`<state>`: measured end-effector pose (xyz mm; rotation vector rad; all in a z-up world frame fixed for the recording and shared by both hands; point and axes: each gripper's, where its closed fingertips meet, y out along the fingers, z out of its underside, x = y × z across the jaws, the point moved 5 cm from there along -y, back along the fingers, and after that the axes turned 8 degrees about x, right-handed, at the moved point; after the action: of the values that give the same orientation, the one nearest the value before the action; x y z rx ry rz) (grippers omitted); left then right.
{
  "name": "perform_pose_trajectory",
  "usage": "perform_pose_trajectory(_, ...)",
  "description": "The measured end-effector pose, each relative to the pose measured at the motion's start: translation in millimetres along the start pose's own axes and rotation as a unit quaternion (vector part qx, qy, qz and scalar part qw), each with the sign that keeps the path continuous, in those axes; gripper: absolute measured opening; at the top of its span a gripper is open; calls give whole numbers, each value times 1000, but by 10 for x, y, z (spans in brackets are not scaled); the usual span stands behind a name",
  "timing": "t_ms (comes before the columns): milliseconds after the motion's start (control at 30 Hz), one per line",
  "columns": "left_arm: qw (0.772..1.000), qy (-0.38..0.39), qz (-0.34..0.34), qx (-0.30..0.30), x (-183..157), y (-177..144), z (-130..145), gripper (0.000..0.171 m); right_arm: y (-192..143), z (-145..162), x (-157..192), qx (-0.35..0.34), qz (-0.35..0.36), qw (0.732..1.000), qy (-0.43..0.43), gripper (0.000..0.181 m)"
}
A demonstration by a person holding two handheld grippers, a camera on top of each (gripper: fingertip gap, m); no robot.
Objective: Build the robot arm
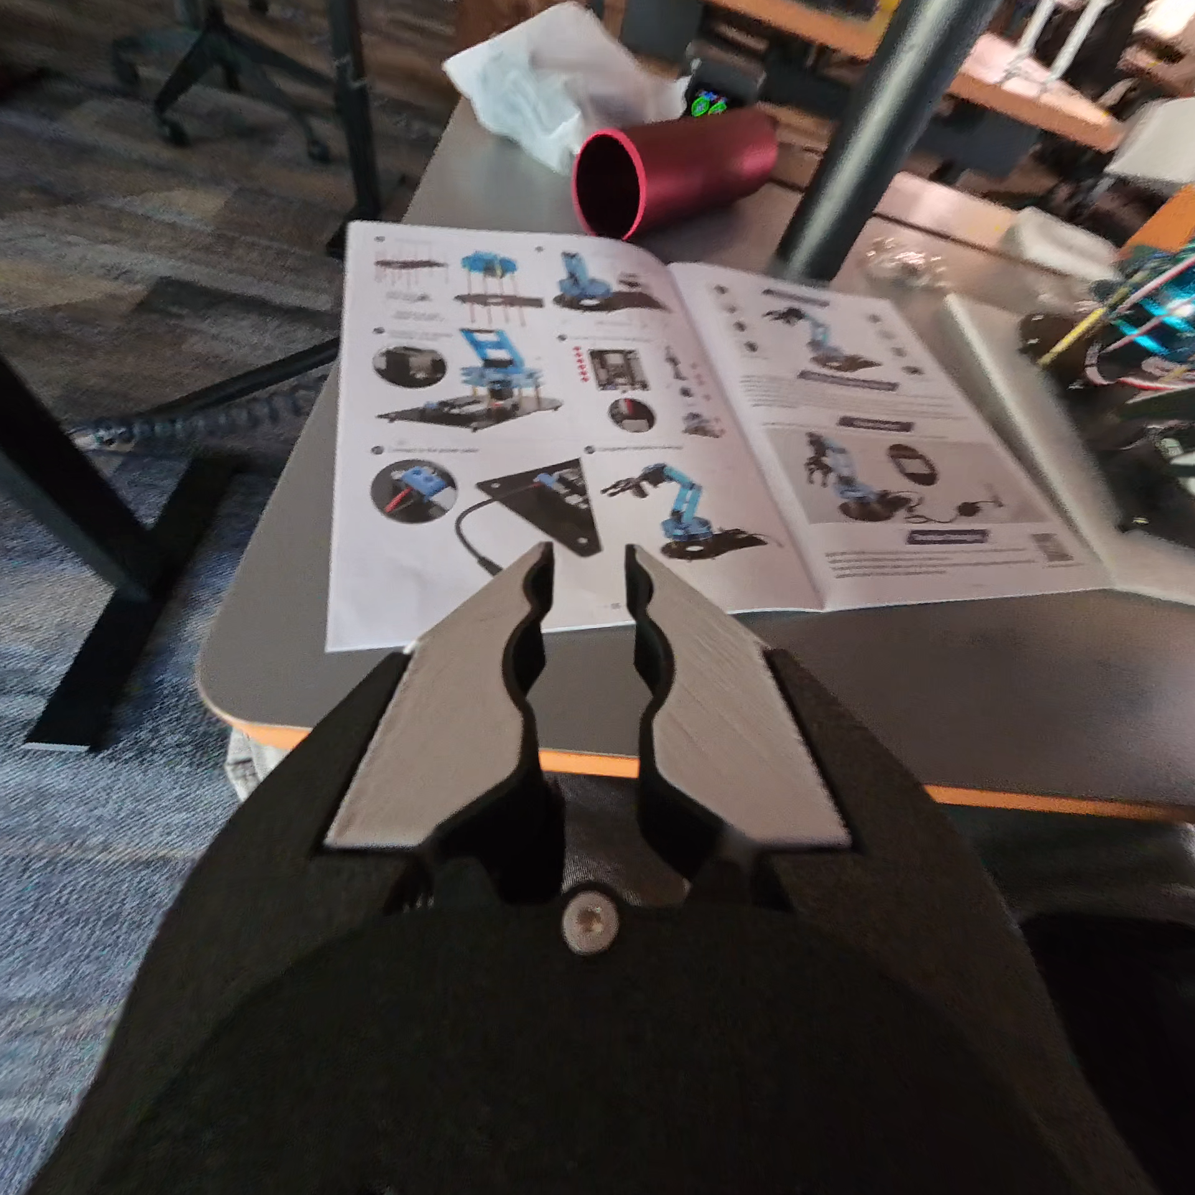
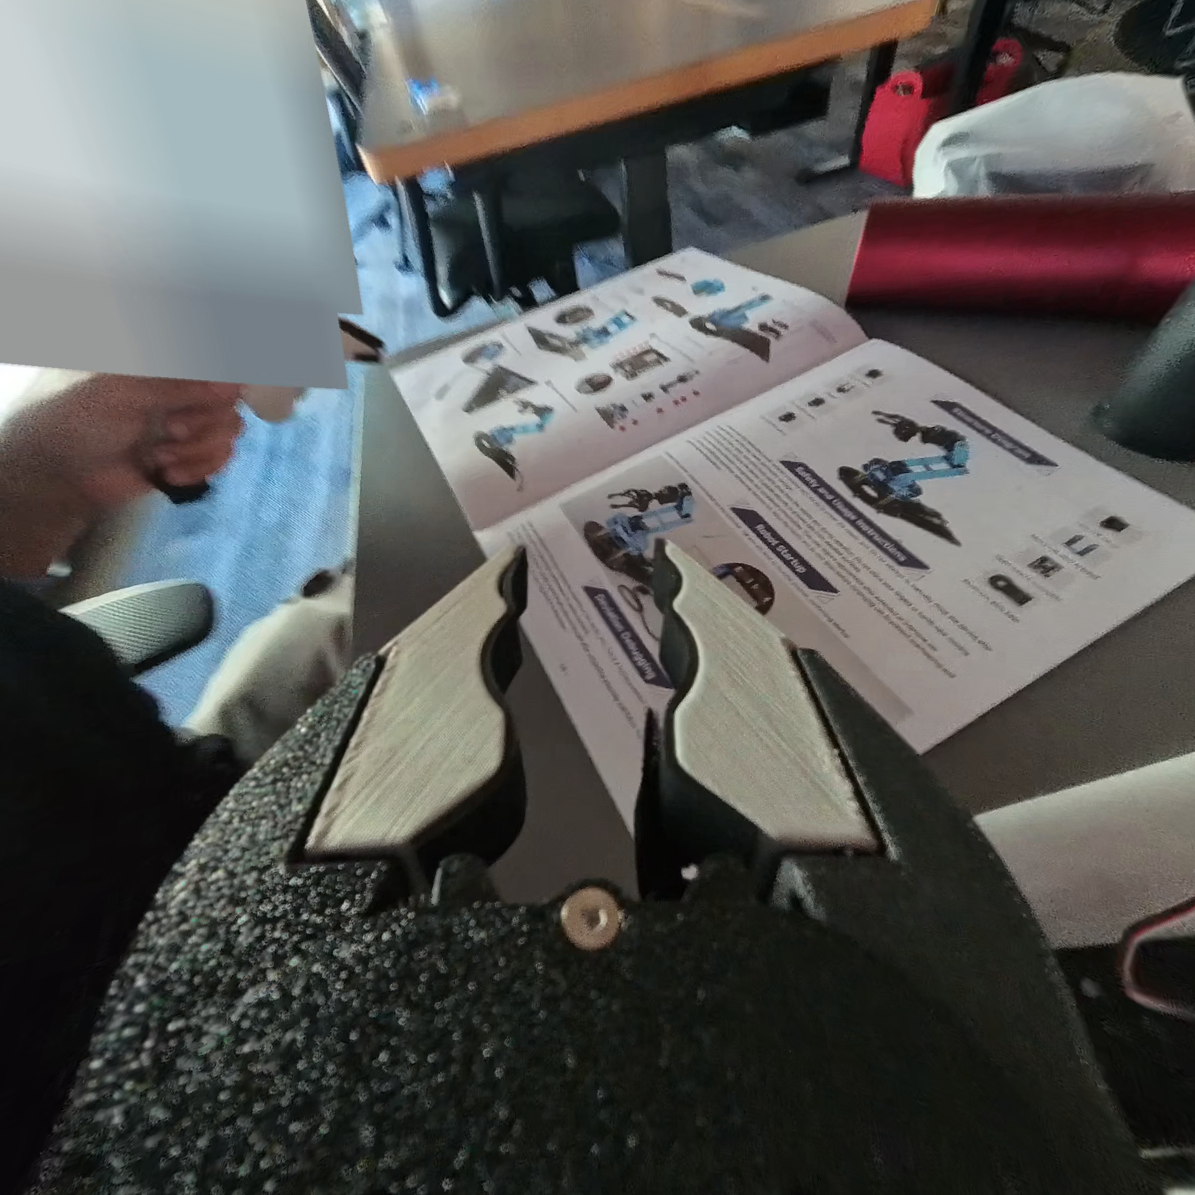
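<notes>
An open illustrated booklet lies flat on a grey table with an orange edge. My left gripper is open and empty, its tips over the booklet's near edge. A dark red metal tube lies on its side behind the booklet. In the right wrist view the same booklet lies ahead, and my right gripper is open and empty above its near corner. The red tube lies at the far right.
A crumpled white bag sits behind the tube. A dark post rises from the table. A small blue robot kit with wires stands at the right. A person's hand and another table show beyond the table's edge. Tip to tip, the grippers are about 25 cm apart.
</notes>
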<state>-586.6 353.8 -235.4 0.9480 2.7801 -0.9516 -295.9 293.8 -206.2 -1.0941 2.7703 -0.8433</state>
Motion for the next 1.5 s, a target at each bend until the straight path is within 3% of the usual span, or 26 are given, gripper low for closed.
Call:
perform_pose_trajectory(100,999,-3,-43,5,35,36,32,27,304,-61,-3,29,44,997,-48,34)
perform_pose_trajectory(167,998,11,-68,-2,72,34,68,28,518,-109,37,45,23,998,-46,28)
perform_pose_trajectory(300,998,26,-62,0,102,45,66,36,877,-103,-62,88,-7,996,-16,35)
perform_pose_trajectory(433,999,15,-41,8,151,161,9,36,1024,80,-221,149,45,987,-36,38)
perform_pose_trajectory(533,999,8,-26,36,194,335,5,36,1063,154,-251,172,64,982,-39,39)
perform_pose_trajectory(667,993,40,-64,96,308,509,72,33,1091,144,-247,166,57,984,-43,38)
perform_pose_trajectory(833,987,67,-80,121,356,542,79,27,1088,140,-279,162,48,985,-29,35)
perform_pose_trajectory(1167,988,62,-99,101,361,518,97,26,1075,145,-296,161,49,986,-22,31)
perform_pose_trajectory(1300,987,43,-153,31,454,339,-1,26,1068,147,-301,159,44,986,-15,31)
perform_pose_trajectory(1500,992,11,-121,16,404,272,-7,26,1064,152,-299,159,50,986,-20,30)
